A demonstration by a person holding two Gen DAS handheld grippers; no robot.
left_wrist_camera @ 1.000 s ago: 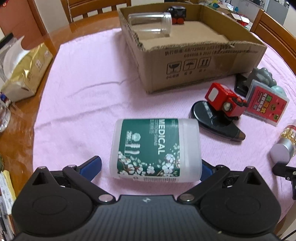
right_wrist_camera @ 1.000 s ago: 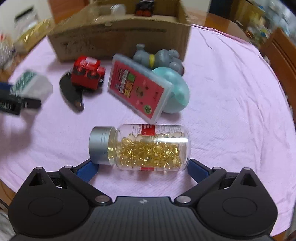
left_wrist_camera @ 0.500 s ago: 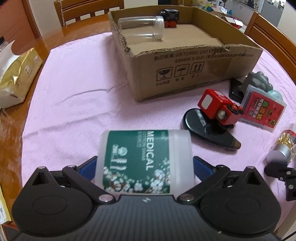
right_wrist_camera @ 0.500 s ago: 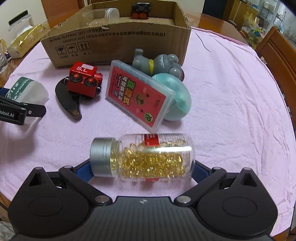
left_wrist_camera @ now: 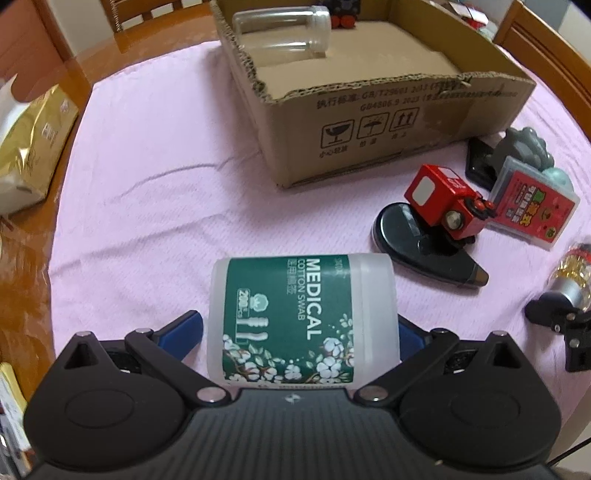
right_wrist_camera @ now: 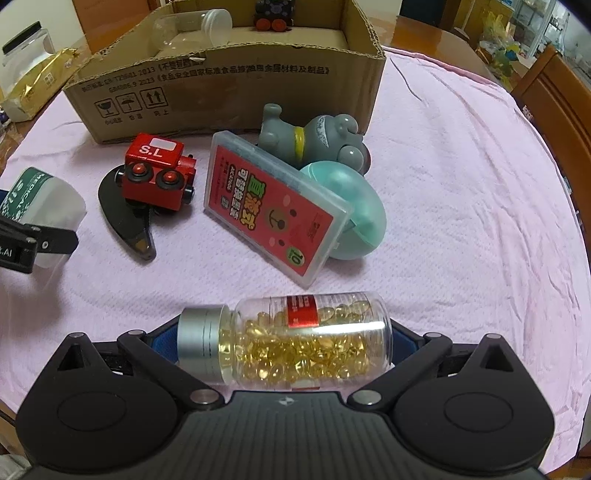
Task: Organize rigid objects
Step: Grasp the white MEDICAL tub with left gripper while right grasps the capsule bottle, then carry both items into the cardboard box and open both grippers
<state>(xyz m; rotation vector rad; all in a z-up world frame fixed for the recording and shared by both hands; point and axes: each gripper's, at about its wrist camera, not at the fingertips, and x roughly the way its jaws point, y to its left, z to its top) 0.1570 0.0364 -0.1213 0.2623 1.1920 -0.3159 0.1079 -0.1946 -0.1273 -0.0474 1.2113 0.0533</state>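
A white cotton swab container (left_wrist_camera: 303,314) with a green "MEDICAL" label lies crosswise between the fingers of my left gripper (left_wrist_camera: 301,325), which is shut on its two ends. In the right wrist view a clear bottle of yellow capsules (right_wrist_camera: 306,339) with a silver cap is held sideways by my right gripper (right_wrist_camera: 284,332), one blue pad on the cap and the other on the base. The cardboard box (left_wrist_camera: 369,107) stands at the back of the pink cloth and holds a clear jar (left_wrist_camera: 280,33) and a dark toy vehicle (left_wrist_camera: 341,11).
On the cloth before the box lie a red toy train (right_wrist_camera: 155,166) on a black oval object (right_wrist_camera: 125,221), a red card case (right_wrist_camera: 273,210) leaning on a teal egg (right_wrist_camera: 354,206), and a grey toy animal (right_wrist_camera: 314,136). A gold packet (left_wrist_camera: 33,140) sits far left. Wooden chairs ring the table.
Both grippers advanced over their objects. The swab container and the capsule bottle now sit deeper between the fingers, with the pads closed onto their ends.
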